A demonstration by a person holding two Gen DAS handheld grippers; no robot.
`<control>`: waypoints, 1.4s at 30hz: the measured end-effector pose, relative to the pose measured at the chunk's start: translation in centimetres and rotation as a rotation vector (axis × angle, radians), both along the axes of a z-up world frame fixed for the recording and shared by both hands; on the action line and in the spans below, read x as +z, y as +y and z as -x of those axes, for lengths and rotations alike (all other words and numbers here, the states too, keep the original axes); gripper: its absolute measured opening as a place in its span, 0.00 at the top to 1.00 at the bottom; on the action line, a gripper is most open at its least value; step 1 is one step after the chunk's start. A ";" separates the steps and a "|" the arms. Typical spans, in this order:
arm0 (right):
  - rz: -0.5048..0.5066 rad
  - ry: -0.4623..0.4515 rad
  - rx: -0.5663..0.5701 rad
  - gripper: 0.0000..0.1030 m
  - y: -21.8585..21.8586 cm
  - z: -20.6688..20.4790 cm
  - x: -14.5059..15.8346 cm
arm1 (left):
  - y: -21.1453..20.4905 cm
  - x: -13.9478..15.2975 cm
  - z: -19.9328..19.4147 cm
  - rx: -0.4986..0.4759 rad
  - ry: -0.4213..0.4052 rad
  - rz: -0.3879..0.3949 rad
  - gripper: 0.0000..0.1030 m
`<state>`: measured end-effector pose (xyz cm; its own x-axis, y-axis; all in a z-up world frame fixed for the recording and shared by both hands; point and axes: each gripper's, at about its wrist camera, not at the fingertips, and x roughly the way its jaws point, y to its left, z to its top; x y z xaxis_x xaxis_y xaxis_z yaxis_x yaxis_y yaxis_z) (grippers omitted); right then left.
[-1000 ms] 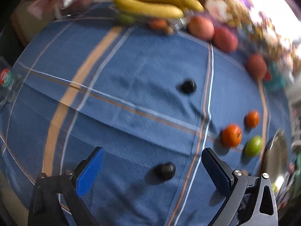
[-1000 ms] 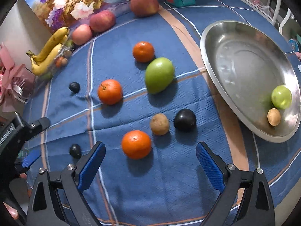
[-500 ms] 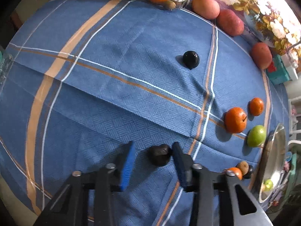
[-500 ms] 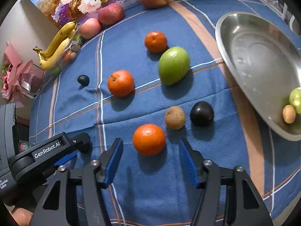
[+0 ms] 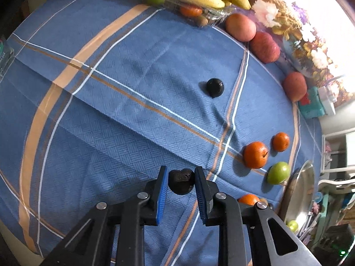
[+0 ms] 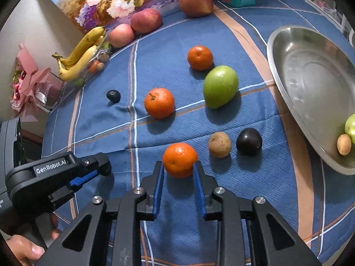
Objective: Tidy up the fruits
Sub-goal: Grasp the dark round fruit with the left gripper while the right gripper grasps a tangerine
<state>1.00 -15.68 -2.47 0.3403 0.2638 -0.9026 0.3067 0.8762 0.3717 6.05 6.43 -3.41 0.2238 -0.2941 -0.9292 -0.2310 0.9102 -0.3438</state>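
We see the blue cloth [image 6: 255, 177] covering the table, with the steel pan [image 6: 306, 71] at its right edge, holding a green fruit [image 6: 351, 125] and a small tan one [image 6: 344, 144]. Bananas [image 6: 79, 53] and apples [image 6: 145, 20] line the far edge. Mid-cloth: a green mango [image 6: 220, 86], two oranges [image 6: 159, 103], a brown fruit [image 6: 219, 144], a dark plum [image 6: 249, 141]. Our right gripper [image 6: 178, 173] is clamped on the near orange [image 6: 179, 158], pads touching both sides. Our left gripper [image 5: 181, 180] is clamped on a small dark fruit [image 5: 181, 181] near the cloth's left edge.
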 end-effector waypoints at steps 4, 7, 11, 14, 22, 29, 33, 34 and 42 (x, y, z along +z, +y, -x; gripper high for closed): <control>0.017 0.023 0.010 0.73 0.3 -0.1 -0.4 | 0.1 0.4 -0.3 0.005 -0.005 0.008 0.75; 0.001 0.051 -0.005 0.73 -0.2 0.0 -1.1 | 0.1 0.3 -0.3 0.009 0.007 0.029 0.75; -0.021 0.057 -0.033 0.73 -0.8 0.1 -1.4 | -0.1 -0.1 -0.1 0.007 0.019 0.036 0.75; -0.063 0.036 -0.057 0.72 -1.0 0.0 -1.2 | -0.3 -0.1 -0.1 0.009 0.017 0.034 0.75; -0.121 0.044 -0.103 0.60 -1.6 -0.4 -1.9 | -0.8 -0.2 -0.7 0.003 0.012 0.030 0.75; -0.179 0.052 -0.173 0.60 -2.9 -0.4 -2.6 | -1.2 -0.1 -1.3 -0.007 0.008 0.023 0.75; -0.201 0.051 -0.192 0.60 -3.2 -0.3 -2.7 | -1.6 -0.3 -1.6 -0.014 0.009 0.018 0.75; -0.203 0.050 -0.194 0.60 -3.2 -0.3 -2.6 | -1.7 -0.3 -1.6 -0.013 0.010 0.017 0.75; -0.212 0.036 -0.167 0.63 -2.9 -0.2 -2.2 | -1.6 -0.3 -1.4 -0.002 0.010 0.014 0.75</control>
<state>1.21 -18.55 -4.72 0.3634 0.3910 -0.8456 0.4572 0.7160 0.5275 7.45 4.86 -3.71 0.2134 -0.3075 -0.9273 -0.2327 0.9059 -0.3539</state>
